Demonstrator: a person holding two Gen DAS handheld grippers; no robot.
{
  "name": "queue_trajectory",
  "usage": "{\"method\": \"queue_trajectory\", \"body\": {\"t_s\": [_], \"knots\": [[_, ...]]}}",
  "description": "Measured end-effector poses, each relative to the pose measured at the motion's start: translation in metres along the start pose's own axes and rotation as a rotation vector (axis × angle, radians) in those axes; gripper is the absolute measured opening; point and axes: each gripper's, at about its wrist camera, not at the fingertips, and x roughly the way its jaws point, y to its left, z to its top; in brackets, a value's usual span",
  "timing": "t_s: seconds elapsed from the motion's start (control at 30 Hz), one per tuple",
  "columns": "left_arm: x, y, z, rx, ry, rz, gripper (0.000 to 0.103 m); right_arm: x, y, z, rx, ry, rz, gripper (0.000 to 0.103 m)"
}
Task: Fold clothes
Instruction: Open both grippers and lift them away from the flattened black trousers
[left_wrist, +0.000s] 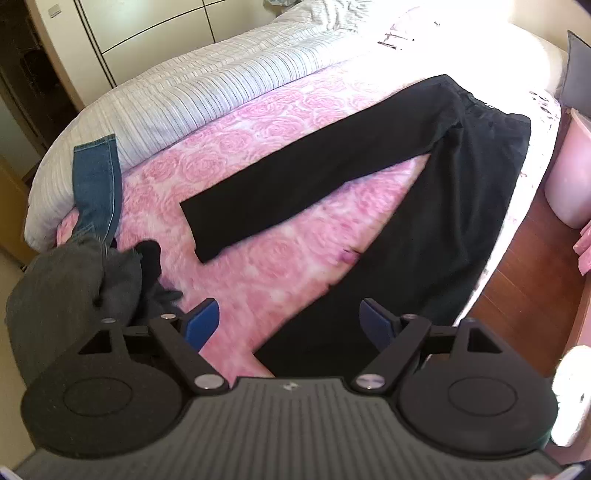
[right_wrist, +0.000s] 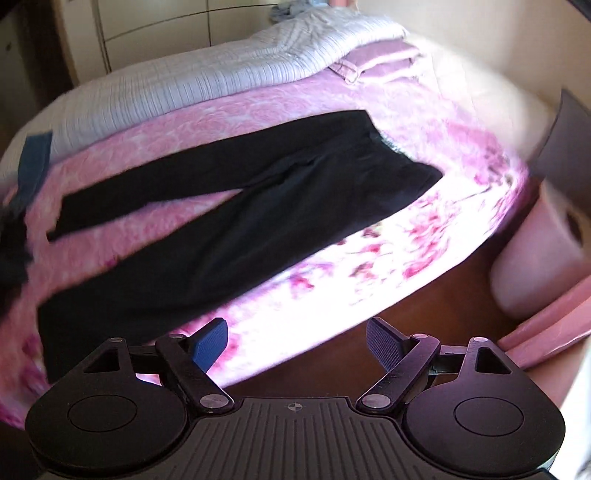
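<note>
Black trousers laid out flat on the bed; both grippers empty and spread wide.

Left wrist view: the left gripper (left_wrist: 288, 321) hangs above the trousers (left_wrist: 369, 166), jaws released, nothing between them; the legs lie splayed in a V on the pink blanket (left_wrist: 258, 122), probably ready for folding leg onto leg. The near cuff is cut off behind the gripper; a grey heap (left_wrist: 74, 280) and jeans (left_wrist: 98, 181) lie left.

Right wrist view: the right gripper (right_wrist: 295, 339) is likewise released over the bed edge; motion blur smears the trousers (right_wrist: 240, 206).

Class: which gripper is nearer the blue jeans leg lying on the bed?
Left. The left gripper hangs near the jeans leg; the right gripper hangs off the bed's edge, far from it.
</note>
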Motion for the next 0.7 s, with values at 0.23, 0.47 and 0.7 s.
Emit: {"method": "queue_trajectory", "body": {"t_s": [0.23, 0.47, 0.7], "knots": [[-0.033, -0.035, -0.022, -0.014, -0.022, 0.005, 0.080, -0.029, -0.017, -0.020, 0.011, -0.016, 0.018, 0.086], [-0.051, -0.046, -0.030, 0.038, -0.036, 0.042, 0.081, -0.034, -0.010, -0.026, -0.050, 0.008, -0.010, 0.086], [-0.055, -0.045, -0.029, 0.093, -0.067, 0.072, 0.081, -0.029, 0.016, -0.027, -0.212, -0.011, -0.067, 0.086]]}}
